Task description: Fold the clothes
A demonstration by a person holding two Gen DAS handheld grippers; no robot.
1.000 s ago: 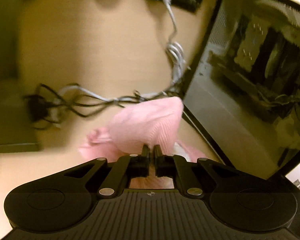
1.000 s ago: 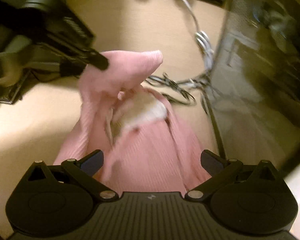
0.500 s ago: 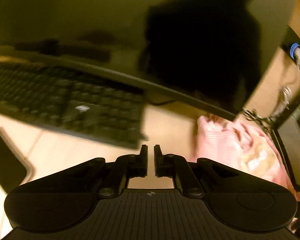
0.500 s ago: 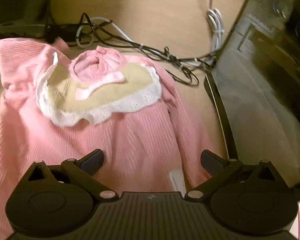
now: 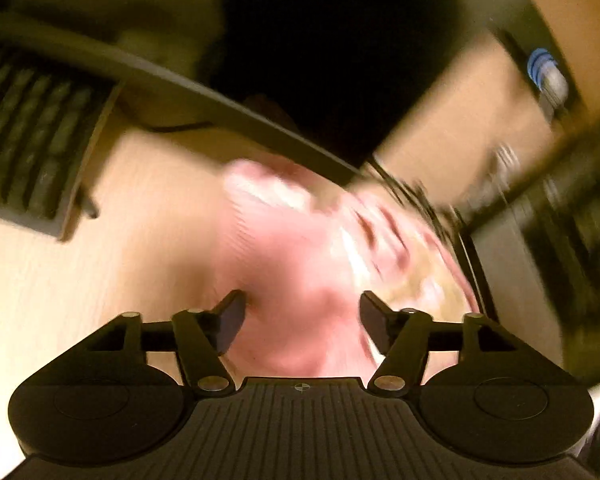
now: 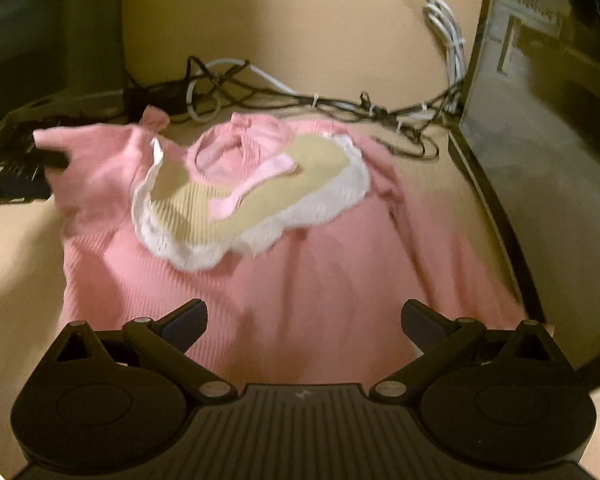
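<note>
— How does the right gripper (image 6: 304, 320) stand?

— Fingers spread wide, nothing between them. It hangs over the lower part of the pink top (image 6: 300, 280); whether the tips touch the cloth I cannot tell.

— And the left gripper (image 5: 302, 316)?

— Also spread, somewhat less wide, and empty. Its view is badly blurred. The fingers straddle a pink fold of the top (image 5: 300, 272), but contact cannot be made out. From the right wrist view, a dark finger tip of it (image 6: 54, 159) shows at the top's left sleeve.

— Which way does the top lie?

— Face up on the desk (image 6: 300, 40), long axis running away from the right gripper: hem nearest it, neckline at the far end. The cream bib (image 6: 256, 184) with its white lace edge sits below the neckline, a pink bow (image 6: 252, 188) across it. The left sleeve sticks out to the left; the right sleeve is tucked along the body.

— What surrounds it?

— A tangle of cables (image 6: 340, 108) just beyond the neckline, a white cord (image 6: 448, 36) farther back. A dark computer case (image 6: 540, 140) stands right beside the top's right edge. To the left, a monitor (image 5: 320, 40) and a keyboard (image 5: 32, 144), the keyboard well apart from the cloth.
</note>
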